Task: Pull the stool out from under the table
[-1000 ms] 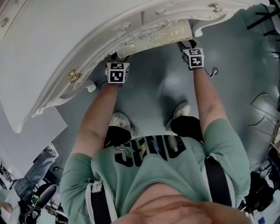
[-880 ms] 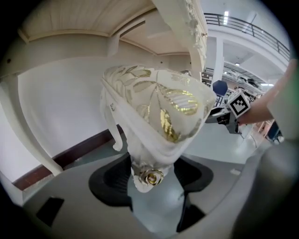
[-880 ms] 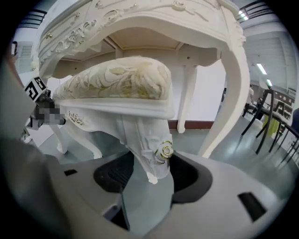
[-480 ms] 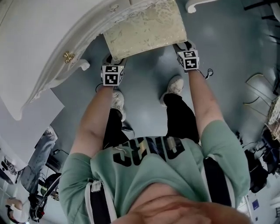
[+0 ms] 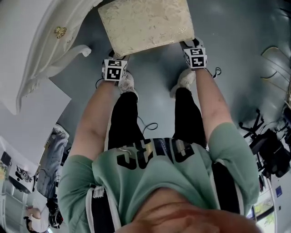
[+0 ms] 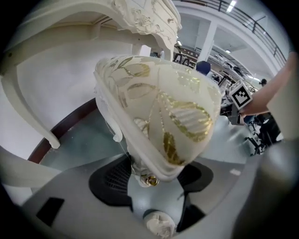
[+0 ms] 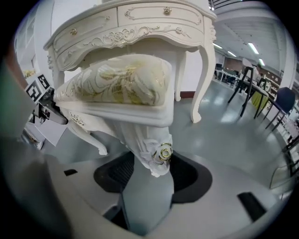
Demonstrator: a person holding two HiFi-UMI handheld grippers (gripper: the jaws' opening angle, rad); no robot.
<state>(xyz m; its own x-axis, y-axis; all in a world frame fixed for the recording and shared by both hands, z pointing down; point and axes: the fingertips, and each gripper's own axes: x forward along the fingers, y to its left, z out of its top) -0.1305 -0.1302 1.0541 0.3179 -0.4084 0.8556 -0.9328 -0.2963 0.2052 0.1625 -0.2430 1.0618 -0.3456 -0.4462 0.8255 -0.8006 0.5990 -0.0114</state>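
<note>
Fingers [image 7: 113, 176] clamp stool [image 7: 117, 86] corners, unseen from head view

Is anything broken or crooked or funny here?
No, nothing stands out. The stool looks whole, and its cushion lies flat on top. It is clear of the white table. The left gripper and right gripper each clamp a near corner.

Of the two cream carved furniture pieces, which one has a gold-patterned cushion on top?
The low cream stool; the tall cream table behind it has drawers with gold knobs but no cushion.
</note>
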